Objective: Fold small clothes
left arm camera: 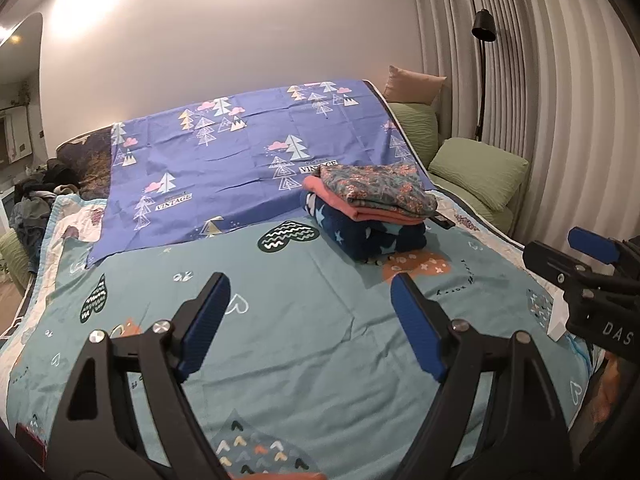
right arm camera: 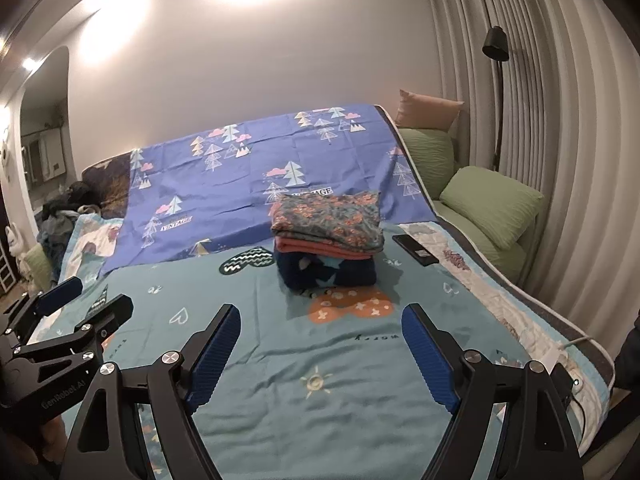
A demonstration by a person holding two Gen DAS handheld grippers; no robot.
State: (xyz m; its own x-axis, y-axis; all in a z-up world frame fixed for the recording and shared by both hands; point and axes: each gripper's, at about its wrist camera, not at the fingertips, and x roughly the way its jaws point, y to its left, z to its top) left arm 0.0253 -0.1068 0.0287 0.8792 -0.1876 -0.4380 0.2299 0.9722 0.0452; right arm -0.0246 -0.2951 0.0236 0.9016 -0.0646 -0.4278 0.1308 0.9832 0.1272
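Writing: "VINTAGE" on the purple sheet (left arm camera: 240, 152); "GenRobot.AI" on the left hand-held gripper (right arm camera: 60, 312).
Hand-held grippers: left (left arm camera: 310, 306) and right hand-held gripper (right arm camera: 320, 338) both spread apart, empty.
Surface: teal bedspread (right arm camera: 280, 360), folded clothes stack (right arm camera: 326, 240) centre frame.

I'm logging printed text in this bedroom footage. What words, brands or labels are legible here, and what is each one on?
"VINTAGE": blue sheet, in boxes by the printed trees; the small line above it is blurred.
"GenRobot.AI": body of the left hand-held gripper, in the right wrist view.
"DAS", cut off at the frame edge: body of the right hand-held gripper, in the left wrist view.
Dark script on the teal quilt: unreadable.
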